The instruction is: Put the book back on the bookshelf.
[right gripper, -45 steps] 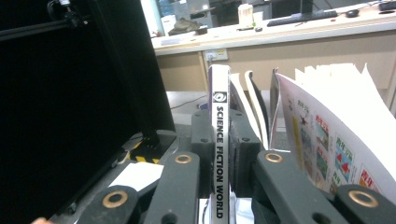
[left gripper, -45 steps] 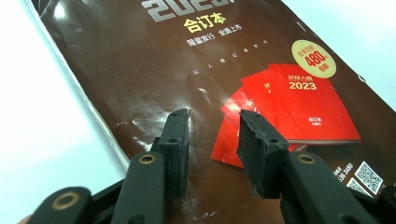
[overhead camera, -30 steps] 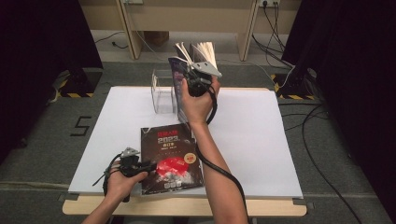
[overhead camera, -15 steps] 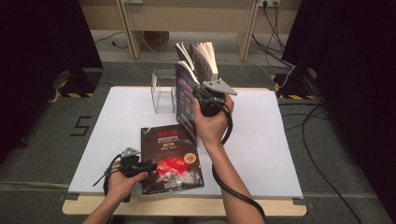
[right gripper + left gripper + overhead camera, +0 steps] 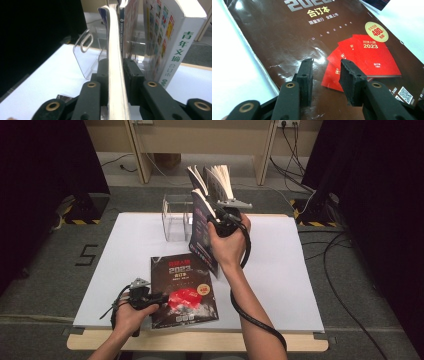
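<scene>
Between the right gripper's (image 5: 115,75) loosening fingers, a thin floppy book (image 5: 115,50); left gripper's (image 5: 325,75) fingers parted.

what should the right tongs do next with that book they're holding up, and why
Probably ease the upright book back toward the clear stand and set it beside the white book before letting go. The right tongs have just been opening, with the book between their jaws and its pages fanning on top, so it could tip.

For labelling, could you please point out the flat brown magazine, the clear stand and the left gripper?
brown magazine (image 5: 175,275): high view, upper cover.
clear stand (image 5: 176,217): high view, front wall.
left gripper (image 5: 325,67): left gripper view, between its fingertips.
</scene>
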The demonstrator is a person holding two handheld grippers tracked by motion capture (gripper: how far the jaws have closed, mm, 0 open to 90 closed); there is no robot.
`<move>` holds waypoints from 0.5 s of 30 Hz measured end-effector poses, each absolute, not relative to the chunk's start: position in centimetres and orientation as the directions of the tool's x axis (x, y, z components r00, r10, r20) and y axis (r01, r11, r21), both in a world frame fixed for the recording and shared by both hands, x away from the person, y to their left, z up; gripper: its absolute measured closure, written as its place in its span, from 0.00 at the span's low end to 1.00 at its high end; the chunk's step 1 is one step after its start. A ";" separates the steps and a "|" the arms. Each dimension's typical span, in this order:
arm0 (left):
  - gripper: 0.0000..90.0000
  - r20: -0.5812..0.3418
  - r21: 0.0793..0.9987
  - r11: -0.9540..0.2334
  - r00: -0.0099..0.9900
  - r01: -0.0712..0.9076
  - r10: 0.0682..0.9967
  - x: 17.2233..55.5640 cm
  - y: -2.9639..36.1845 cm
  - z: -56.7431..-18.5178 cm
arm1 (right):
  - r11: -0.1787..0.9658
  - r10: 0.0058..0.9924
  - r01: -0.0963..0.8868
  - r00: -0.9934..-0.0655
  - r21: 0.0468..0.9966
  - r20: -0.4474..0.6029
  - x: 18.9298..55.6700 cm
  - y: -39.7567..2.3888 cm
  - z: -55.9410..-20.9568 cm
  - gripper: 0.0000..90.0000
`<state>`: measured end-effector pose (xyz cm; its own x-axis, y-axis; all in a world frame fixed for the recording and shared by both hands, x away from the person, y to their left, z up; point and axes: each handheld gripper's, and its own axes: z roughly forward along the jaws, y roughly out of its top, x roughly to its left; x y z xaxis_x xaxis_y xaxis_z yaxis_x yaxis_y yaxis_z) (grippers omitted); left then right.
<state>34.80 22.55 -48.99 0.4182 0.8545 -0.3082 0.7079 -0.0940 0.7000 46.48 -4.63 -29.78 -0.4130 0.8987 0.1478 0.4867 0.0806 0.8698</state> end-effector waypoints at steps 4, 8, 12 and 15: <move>0.69 -0.307 0.699 -0.098 0.420 0.709 0.854 34.8 22.5 -49.0 | 0.117 0.910 0.491 -0.402 0.864 0.105 46.6 -4.6 -29.4 0.92; 0.69 -0.305 0.699 -0.100 0.422 0.708 0.854 34.8 22.5 -49.0 | 0.088 0.902 0.482 -0.410 0.872 0.136 46.4 -4.3 -29.4 0.92; 0.69 -0.304 0.699 -0.101 0.423 0.708 0.854 34.8 22.5 -49.0 | 0.071 0.896 0.461 -0.419 0.885 0.146 46.3 -3.4 -29.3 0.92; 0.69 -0.305 0.699 -0.100 0.422 0.708 0.854 34.8 22.5 -49.0 | 0.055 0.902 0.432 -0.409 0.900 0.141 46.6 -2.7 -29.2 0.92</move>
<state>34.79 22.53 -48.98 0.4217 0.8537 -0.3054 0.7085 -0.1000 0.6986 46.57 -2.69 -29.24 -0.4086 0.9018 0.1406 0.4321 0.0554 0.9001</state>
